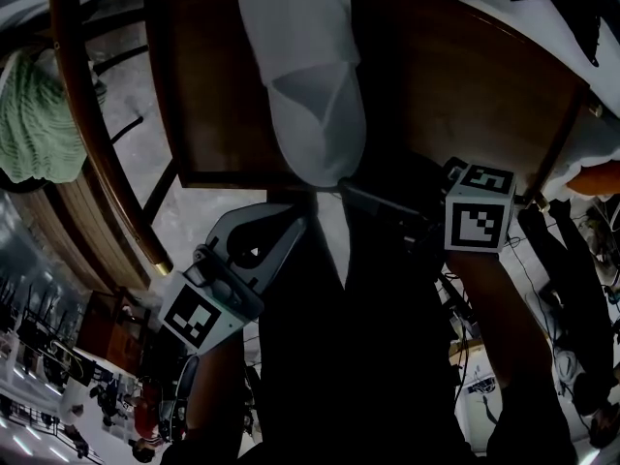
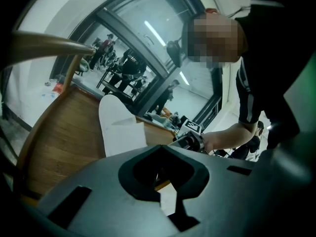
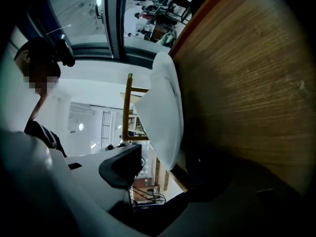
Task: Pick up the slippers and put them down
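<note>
The white slipper (image 1: 305, 85) lies on the wooden surface (image 1: 455, 76). At its near end, the right gripper (image 1: 356, 195) has its fingers released and wide apart. The left gripper (image 1: 296, 223) has its fingers clenched together.

Lying flat and sole-down on the brown wooden table (image 1: 455, 76): one white slipper (image 1: 300, 76), plain and soft-looking. Running lengthwise across the tabletop, from the far side toward the near edge. Pointing its closed, rounded toe (image 1: 320, 148) at that near edge and reaching right up to it, perhaps hanging slightly over; hard to tell which. Showing a faint angled line across the upper where the foot opening is beginning, with the flat insole stretching away behind it. Getting cut off at the far end by the top of the head view. Appearing in both gripper views as a pale, slender shape resting on the wood grain.
</note>
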### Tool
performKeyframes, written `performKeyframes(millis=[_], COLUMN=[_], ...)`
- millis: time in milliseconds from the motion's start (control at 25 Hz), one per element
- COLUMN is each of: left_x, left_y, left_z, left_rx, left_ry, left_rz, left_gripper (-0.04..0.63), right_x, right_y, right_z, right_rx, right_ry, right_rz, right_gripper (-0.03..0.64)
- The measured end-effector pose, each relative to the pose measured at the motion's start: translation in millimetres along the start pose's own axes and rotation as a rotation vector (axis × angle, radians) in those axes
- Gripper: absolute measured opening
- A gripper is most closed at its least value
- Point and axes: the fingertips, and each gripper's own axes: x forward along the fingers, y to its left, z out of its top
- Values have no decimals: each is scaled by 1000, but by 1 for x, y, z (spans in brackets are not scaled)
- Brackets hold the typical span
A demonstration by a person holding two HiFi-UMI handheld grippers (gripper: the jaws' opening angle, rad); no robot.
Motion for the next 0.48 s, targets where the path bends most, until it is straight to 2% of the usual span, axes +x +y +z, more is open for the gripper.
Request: performKeyframes(millis=[480], left_x=[4], left_y=[-1], left_z=[-2], left_rx=[-10], left_ry=[-3], left_rz=[-30], left_gripper=[11], right_x=[18], right_y=[3], right_z=[0], right_rx=[21], right_ry=[97], right_rz=[37], right_gripper=[252])
